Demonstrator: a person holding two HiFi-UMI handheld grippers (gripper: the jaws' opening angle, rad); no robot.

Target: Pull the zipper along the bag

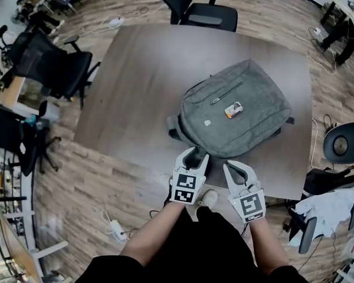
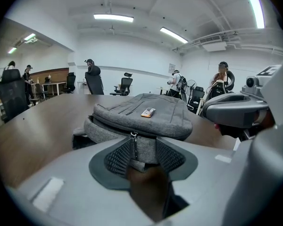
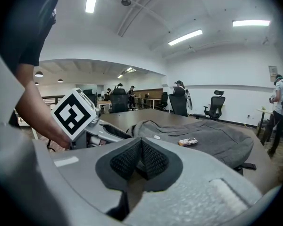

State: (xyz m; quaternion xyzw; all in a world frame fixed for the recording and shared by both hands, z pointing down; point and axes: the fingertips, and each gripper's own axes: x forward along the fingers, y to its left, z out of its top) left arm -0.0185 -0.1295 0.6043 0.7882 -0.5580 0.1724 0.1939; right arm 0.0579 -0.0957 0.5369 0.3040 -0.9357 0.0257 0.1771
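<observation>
A grey backpack (image 1: pixel 236 108) lies flat on the wooden table (image 1: pixel 135 69), its near end toward me. A small orange-and-white tag (image 1: pixel 233 109) sits on its top panel. My left gripper (image 1: pixel 194 156) is at the bag's near left corner. In the left gripper view its jaws stand open (image 2: pixel 136 157), and the metal zipper pull (image 2: pixel 134 136) hangs in the gap without the pads pressing on it. My right gripper (image 1: pixel 231 168) hovers just short of the bag's near edge, and its pads (image 3: pixel 132 159) meet with nothing between them. The backpack (image 3: pixel 203 142) lies beyond it.
Black office chairs stand at the table's far side (image 1: pixel 194 10) and left side (image 1: pixel 53 63). Another chair (image 1: pixel 342 143) and white cloth (image 1: pixel 330 208) are at the right. A power strip (image 1: pixel 115 232) lies on the floor at the lower left. People stand far off in the room.
</observation>
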